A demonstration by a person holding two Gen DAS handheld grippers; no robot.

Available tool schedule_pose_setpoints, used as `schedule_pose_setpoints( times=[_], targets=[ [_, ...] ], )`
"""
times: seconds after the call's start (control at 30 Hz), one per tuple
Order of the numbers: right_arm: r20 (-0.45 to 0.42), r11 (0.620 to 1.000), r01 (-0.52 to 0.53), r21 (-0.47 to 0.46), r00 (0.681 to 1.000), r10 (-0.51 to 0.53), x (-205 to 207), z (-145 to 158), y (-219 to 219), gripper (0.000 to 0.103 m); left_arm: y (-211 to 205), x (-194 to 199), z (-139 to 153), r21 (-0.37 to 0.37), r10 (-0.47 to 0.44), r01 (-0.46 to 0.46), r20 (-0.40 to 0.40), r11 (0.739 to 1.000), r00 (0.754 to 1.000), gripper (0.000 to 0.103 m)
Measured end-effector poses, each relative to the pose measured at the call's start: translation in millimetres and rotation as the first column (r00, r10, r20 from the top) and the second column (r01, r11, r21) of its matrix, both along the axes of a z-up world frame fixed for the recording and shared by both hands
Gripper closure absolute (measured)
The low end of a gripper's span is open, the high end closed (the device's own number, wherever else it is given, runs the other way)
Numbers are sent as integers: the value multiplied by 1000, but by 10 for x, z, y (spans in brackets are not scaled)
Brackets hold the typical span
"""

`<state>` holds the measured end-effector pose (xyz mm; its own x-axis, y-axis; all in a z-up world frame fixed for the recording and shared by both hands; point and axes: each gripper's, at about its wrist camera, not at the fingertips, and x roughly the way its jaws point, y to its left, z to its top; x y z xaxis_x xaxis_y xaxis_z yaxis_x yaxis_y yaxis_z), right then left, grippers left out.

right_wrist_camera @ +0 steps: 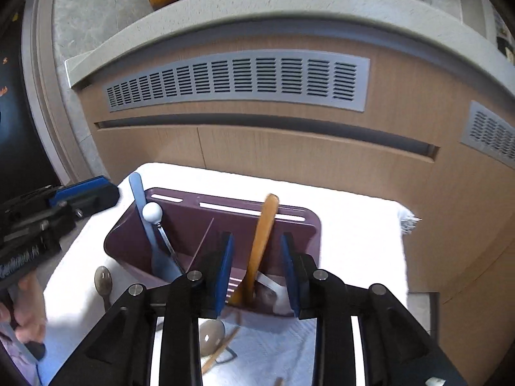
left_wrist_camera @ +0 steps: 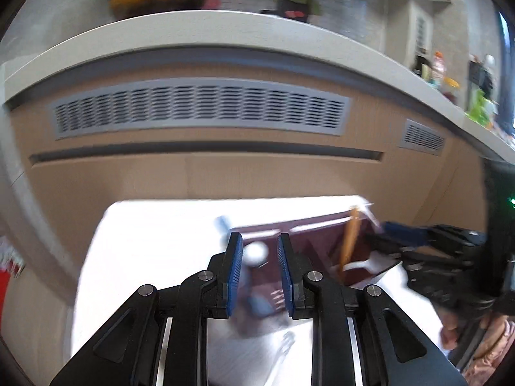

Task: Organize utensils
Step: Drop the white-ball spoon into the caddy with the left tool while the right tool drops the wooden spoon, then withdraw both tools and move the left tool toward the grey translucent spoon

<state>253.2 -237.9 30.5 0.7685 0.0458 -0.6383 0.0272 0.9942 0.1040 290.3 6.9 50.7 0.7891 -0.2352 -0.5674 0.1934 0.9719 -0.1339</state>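
vent panel behind, spoons beside caddy

You are carrying two matching tools. The left tool is showing black linkage arms, round silver pivot screws and ribbed blue finger pads. The right tool is showing the same black frame, silver pins and blue pads. You are wearing a pink sleeve.
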Motion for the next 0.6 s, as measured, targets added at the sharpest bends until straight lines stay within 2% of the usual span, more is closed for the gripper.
schedule_pose_setpoints(
  times=[0.03, 0.1, 0.2, 0.27, 0.37, 0.47, 0.6],
  targets=[
    [7, 1000, 8, -5, 1000, -8, -59, 7, -16, 70, 83, -37, -34, 6, 35, -35, -16, 999, 999, 70],
    [25, 999, 39, -20, 999, -38, -260, 17, -50, 52, 272, -88, -110, 1, 96, -96, -52, 995, 994, 59],
    [31, 996, 78, -30, 997, -77, -460, -7, -81, 32, 630, -149, -299, -24, 196, -201, -138, 979, 971, 57],
    [18, 995, 96, -39, 995, -95, -595, -60, -46, 27, 836, -192, -468, -45, 244, -258, -212, 965, 946, 57],
    [-9, 990, 127, -67, 992, -128, -767, -179, 11, 18, 993, -269, -723, -76, 259, -296, -315, 952, 913, 57],
    [-35, 978, 166, -127, 985, -171, -865, -291, 57, 11, 986, -324, -949, -110, 239, -304, -395, 946, 887, 56],
    [-65, 965, 192, -181, 976, -207, -993, -455, 123, 5, 913, -321, -1180, -110, 237, -320, -463, 941, 854, 55]
  ],
)
